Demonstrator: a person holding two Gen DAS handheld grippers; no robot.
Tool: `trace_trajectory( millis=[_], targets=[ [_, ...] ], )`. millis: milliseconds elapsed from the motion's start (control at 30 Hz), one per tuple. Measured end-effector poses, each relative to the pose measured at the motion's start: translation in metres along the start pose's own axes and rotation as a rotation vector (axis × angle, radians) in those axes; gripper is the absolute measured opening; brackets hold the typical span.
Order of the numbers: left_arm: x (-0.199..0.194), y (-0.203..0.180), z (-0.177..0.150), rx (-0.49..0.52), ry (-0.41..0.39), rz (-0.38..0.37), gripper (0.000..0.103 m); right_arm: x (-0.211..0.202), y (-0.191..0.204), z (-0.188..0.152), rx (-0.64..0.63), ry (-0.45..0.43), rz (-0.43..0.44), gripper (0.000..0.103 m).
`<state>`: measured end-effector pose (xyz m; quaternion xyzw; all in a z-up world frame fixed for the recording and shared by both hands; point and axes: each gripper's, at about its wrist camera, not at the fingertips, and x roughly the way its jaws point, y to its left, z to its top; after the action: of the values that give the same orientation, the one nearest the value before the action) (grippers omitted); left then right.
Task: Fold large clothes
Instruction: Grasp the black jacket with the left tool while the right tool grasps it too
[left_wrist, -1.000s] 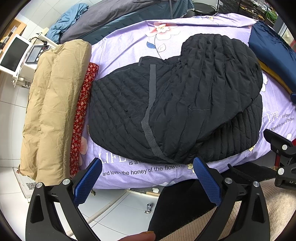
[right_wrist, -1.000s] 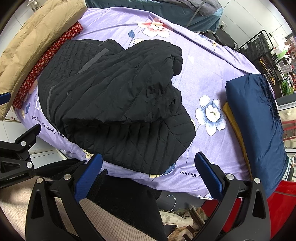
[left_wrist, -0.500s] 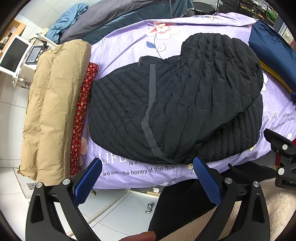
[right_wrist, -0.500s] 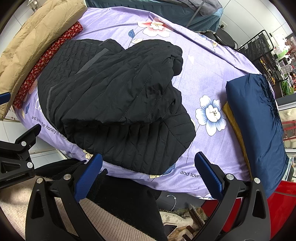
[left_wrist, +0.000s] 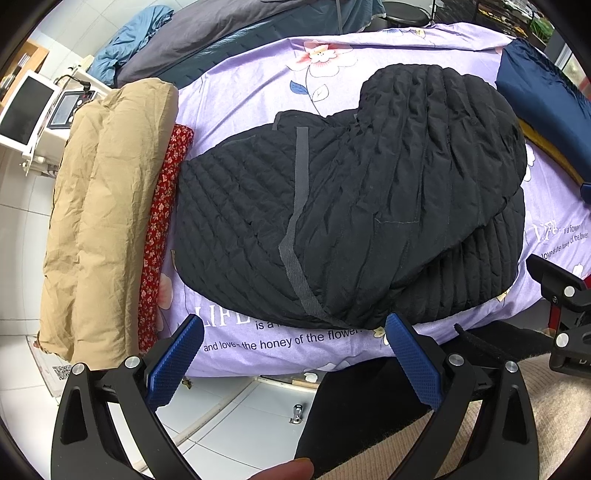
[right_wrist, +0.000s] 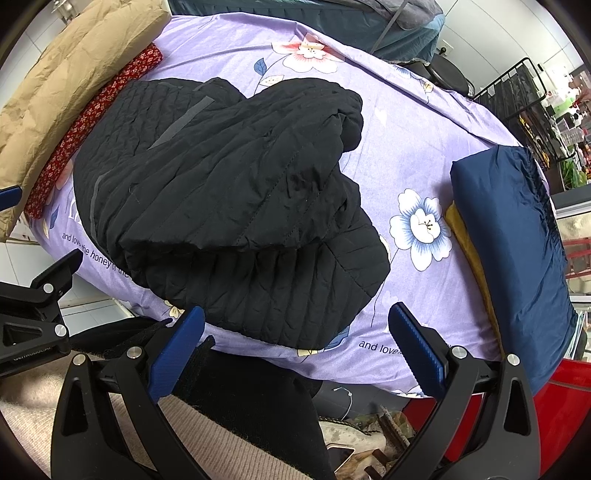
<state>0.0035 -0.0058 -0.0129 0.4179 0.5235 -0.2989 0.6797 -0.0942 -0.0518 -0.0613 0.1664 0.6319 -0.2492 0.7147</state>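
A black quilted jacket (left_wrist: 351, 206) lies folded in layers on the purple flowered sheet (left_wrist: 258, 92). It also shows in the right wrist view (right_wrist: 229, 192), with its lower layer sticking out toward the near edge. My left gripper (left_wrist: 293, 349) is open and empty, held back off the near edge of the bed, just short of the jacket's hem. My right gripper (right_wrist: 295, 345) is open and empty, just short of the jacket's near right corner.
A folded tan garment (left_wrist: 103, 206) and a red flowered one (left_wrist: 162, 221) lie along the left side. A navy folded pile (right_wrist: 517, 236) over a yellow one (right_wrist: 469, 251) lies at the right. Grey and teal bedding (left_wrist: 229, 33) is at the back. White tiled floor (left_wrist: 229, 413) lies below.
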Motion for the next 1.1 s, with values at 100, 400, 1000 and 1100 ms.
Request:
trace_trajectory(
  millis=[100, 400, 1000, 1100],
  targets=[
    [0.001, -0.001, 0.001, 0.006, 0.006, -0.005, 0.097, 0.0, 0.0, 0.0, 0.002, 0.003, 0.003, 0.098],
    [-0.002, -0.01, 0.009, 0.058, 0.004, -0.081, 0.097, 0.001, -0.037, 0.009, 0.133, -0.02, 0.1, 0.098],
    [0.025, -0.018, 0.104, 0.162, -0.025, -0.575, 0.096, 0.181, -0.186, -0.004, 0.754, 0.248, 0.54, 0.098],
    [0.027, -0.037, 0.093, 0.275, -0.042, -0.554, 0.097, 0.209, -0.162, -0.01, 0.712, 0.298, 0.616, 0.098]
  ],
)
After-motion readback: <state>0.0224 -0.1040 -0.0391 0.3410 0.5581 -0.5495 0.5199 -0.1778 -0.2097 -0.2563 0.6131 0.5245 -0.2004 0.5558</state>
